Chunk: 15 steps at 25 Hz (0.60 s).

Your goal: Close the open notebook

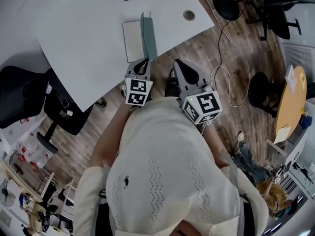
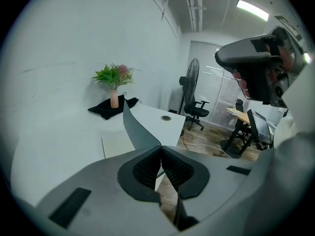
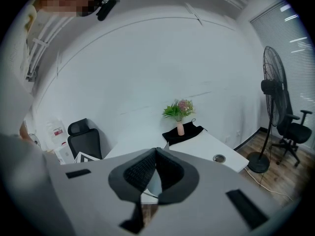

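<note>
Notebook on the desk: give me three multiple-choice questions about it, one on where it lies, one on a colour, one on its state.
1. Where does the notebook lie?
A. on the white desk, near its edge
B. on the wooden floor
C. on a chair seat

2. What colour is its cover?
A. red
B. grey-green
C. yellow

3. How does the cover stand?
A. flat open on the desk
B. fully shut
C. raised upright on edge

Answers: A, the head view shows it on the desk by the edge; B, the raised cover is grey-green; C, it stands up from the notebook, neither flat nor shut.
</note>
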Each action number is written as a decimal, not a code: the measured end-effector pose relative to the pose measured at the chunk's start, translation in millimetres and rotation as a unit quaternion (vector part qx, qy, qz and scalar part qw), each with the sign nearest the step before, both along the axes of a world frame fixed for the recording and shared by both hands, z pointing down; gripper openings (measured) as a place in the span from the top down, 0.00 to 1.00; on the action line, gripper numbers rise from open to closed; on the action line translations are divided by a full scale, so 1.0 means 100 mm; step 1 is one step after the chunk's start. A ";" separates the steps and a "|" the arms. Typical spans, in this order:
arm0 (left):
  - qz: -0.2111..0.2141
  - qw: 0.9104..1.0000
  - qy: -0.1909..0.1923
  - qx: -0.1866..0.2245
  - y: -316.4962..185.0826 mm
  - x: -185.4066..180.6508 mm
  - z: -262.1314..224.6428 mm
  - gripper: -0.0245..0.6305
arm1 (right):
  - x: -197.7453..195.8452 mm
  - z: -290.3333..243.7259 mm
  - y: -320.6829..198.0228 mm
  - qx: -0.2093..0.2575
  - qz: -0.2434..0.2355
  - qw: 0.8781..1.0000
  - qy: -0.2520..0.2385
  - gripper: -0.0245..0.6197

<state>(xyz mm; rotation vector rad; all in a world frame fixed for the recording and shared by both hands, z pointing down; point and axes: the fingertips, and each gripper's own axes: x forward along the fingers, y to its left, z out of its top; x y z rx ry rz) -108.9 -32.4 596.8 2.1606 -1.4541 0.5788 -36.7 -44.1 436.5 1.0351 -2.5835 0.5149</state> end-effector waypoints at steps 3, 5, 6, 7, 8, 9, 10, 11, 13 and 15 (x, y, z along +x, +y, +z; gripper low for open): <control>0.001 1.000 0.001 -0.005 0.02 -0.05 0.02 0.94 | -0.04 0.00 0.01 0.001 0.002 1.000 -0.001 0.96; 0.003 1.000 0.001 -0.008 0.03 -0.09 0.05 0.94 | -0.08 0.01 0.02 0.001 0.002 1.000 -0.001 0.96; 0.004 1.000 0.001 -0.009 0.03 -0.11 0.05 0.94 | -0.10 0.02 0.02 0.001 0.001 1.000 0.000 0.96; 0.005 1.000 0.000 -0.009 0.03 -0.12 0.06 0.94 | -0.12 0.02 0.03 0.001 0.001 1.000 0.000 0.96; 0.006 1.000 0.000 -0.010 0.03 -0.14 0.08 0.94 | -0.14 0.03 0.03 0.000 0.002 1.000 0.000 0.96; 0.006 1.000 0.000 -0.012 0.03 -0.15 0.10 0.94 | -0.15 0.03 0.02 0.000 0.003 1.000 0.000 0.96; 0.008 1.000 0.001 -0.015 0.04 -0.16 0.11 0.94 | -0.15 0.03 0.02 0.001 0.004 1.000 0.000 0.96; 0.009 1.000 0.001 -0.018 0.04 -0.17 0.12 0.94 | -0.16 0.02 0.02 0.001 0.006 1.000 0.000 0.96; 0.013 1.000 0.000 -0.021 0.05 -0.19 0.11 0.94 | -0.16 0.02 0.02 0.002 0.010 1.000 0.000 0.96; 0.015 1.000 0.001 -0.024 0.06 -0.21 0.14 0.94 | -0.19 0.02 0.02 0.002 0.012 1.000 0.001 0.96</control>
